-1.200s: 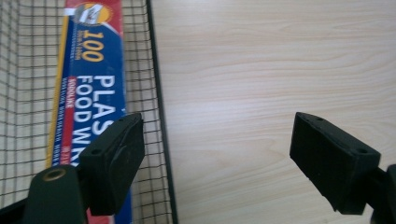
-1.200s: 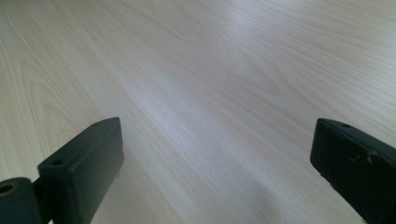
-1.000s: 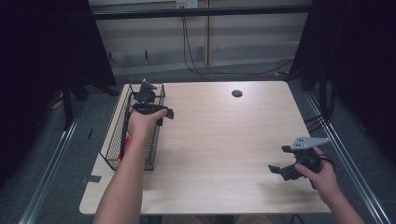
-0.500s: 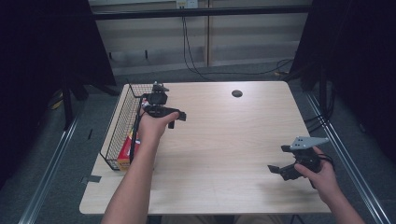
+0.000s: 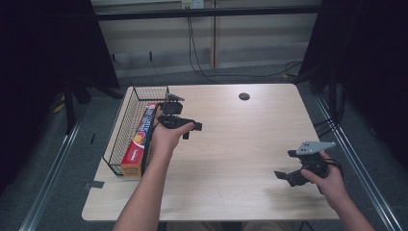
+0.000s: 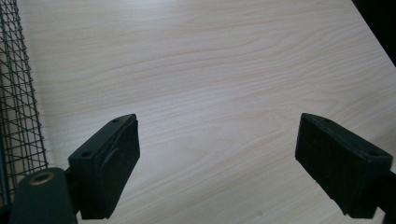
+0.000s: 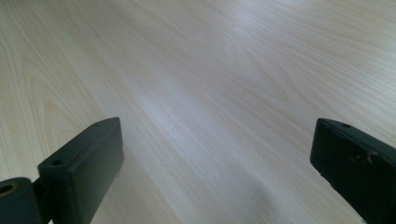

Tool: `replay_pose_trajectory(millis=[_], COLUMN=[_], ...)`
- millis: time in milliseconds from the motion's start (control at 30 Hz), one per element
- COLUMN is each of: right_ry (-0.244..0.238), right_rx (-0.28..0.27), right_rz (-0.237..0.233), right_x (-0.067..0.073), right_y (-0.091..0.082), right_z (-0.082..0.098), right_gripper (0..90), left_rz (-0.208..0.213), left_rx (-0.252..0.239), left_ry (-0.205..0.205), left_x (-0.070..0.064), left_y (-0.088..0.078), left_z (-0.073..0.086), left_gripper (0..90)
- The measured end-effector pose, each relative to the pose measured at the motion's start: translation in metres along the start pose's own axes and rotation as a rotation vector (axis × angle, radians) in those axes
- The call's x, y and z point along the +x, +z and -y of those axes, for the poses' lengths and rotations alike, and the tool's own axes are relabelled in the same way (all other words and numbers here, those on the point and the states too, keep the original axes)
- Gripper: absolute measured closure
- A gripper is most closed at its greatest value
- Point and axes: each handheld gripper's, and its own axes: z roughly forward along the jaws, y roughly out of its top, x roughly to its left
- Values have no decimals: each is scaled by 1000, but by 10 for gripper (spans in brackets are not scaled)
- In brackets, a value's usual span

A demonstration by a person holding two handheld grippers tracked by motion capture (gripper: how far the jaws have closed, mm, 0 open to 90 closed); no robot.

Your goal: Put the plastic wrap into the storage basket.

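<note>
Evidently the long red-and-blue cardboard box (image 5: 140, 139) already lies in the black wire mesh basket (image 5: 122, 130), beside and behind the left gripper (image 6: 217, 154), whose empty jaws have just been opening. Right gripper (image 7: 215, 168): jaws wide, empty. Little seems left.

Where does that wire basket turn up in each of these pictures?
High view: the basket stands along the left edge of the tabletop.
Left gripper view: the basket mesh runs down the picture's left edge.
Right gripper view: bare tabletop lies between the jaws.
Shared landmark: the pale wood grain of the tabletop.
</note>
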Motion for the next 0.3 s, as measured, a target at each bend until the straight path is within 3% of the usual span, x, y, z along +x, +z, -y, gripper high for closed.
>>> replay_pose_trajectory(millis=[300], right_ry=[-1], right_rx=[11], right_rz=[1], right_x=[0], right_y=[5], right_z=[0], right_gripper=[28], left_rz=[30], left_rx=[11], left_ry=[29], left_x=[-5], left_y=[10], left_z=[10], left_gripper=[116])
